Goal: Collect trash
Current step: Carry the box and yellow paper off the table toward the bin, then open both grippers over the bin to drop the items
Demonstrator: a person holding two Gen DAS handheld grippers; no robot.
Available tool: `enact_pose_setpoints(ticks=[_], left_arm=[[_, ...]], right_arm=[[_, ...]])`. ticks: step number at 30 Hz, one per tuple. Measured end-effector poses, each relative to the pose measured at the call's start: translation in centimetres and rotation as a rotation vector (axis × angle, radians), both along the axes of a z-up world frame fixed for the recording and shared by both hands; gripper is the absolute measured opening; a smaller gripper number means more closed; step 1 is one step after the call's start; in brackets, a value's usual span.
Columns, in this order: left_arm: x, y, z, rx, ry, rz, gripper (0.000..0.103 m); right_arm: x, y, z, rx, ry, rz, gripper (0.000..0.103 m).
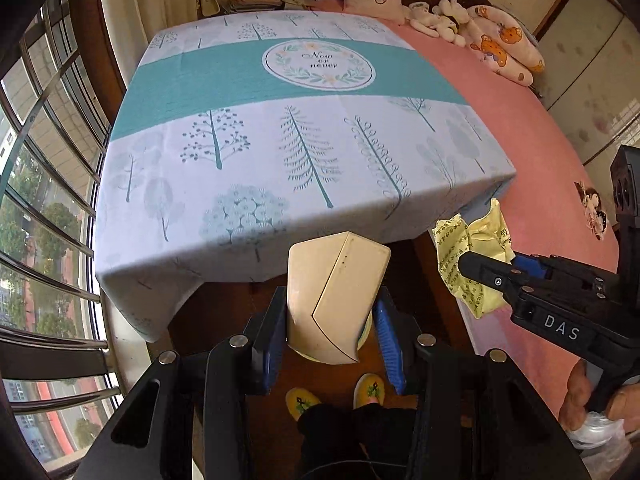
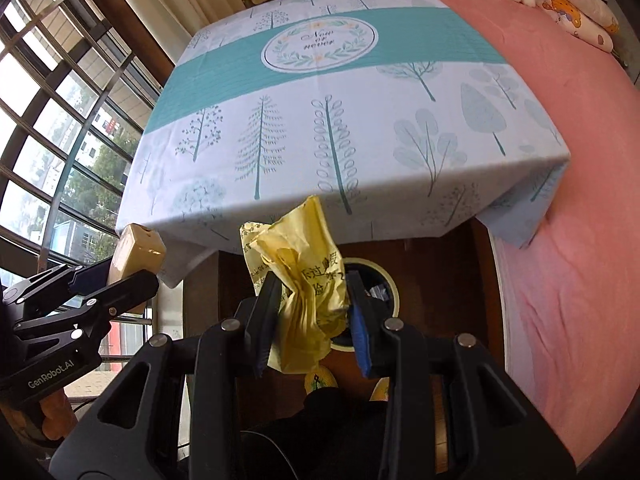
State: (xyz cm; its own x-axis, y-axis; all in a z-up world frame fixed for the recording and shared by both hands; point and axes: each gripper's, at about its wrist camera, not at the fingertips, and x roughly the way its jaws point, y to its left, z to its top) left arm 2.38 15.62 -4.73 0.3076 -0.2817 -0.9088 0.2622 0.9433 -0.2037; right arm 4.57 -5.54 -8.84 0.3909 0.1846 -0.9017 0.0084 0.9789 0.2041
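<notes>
My left gripper (image 1: 330, 320) is shut on a cream box-shaped carton (image 1: 336, 296), held in front of the table's near edge; it also shows in the right wrist view (image 2: 138, 254). My right gripper (image 2: 312, 312) is shut on a crumpled yellow printed wrapper (image 2: 304, 276), which also shows in the left wrist view (image 1: 472, 256). Below the wrapper a round bin (image 2: 390, 284) with a pale rim stands on the dark wood floor, partly hidden by the wrapper and the fingers.
A table with a tree-print teal and white cloth (image 1: 280, 128) lies ahead. A pink bed (image 1: 520, 128) with pillows and soft toys (image 1: 436, 16) is on the right. Barred windows (image 1: 48, 160) are on the left. My feet in yellow slippers (image 1: 370, 390) are below.
</notes>
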Motion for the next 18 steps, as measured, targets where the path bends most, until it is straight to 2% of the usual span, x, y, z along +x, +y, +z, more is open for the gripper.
enact_pose_setpoints(ticks=[7,11,18], left_arm=[[0.0,-1.6,-6.9,0.017,0.100,0.036,0.041],[0.1,-2.7,-12.4,0.021,0.158,0.068,0.041],[0.8,-5.9,-23.0,0.070,0.200,0.068,0.041]], right_arm=[[-0.2,-1.3,-8.0,0.011,0.133,-0.024,0.029],[-0.2,-2.3,-13.8,0.019,0.191,-0.036,0.029],[-0.1,-3.8,-24.0,0.044,0.260,-0.052,0.030]])
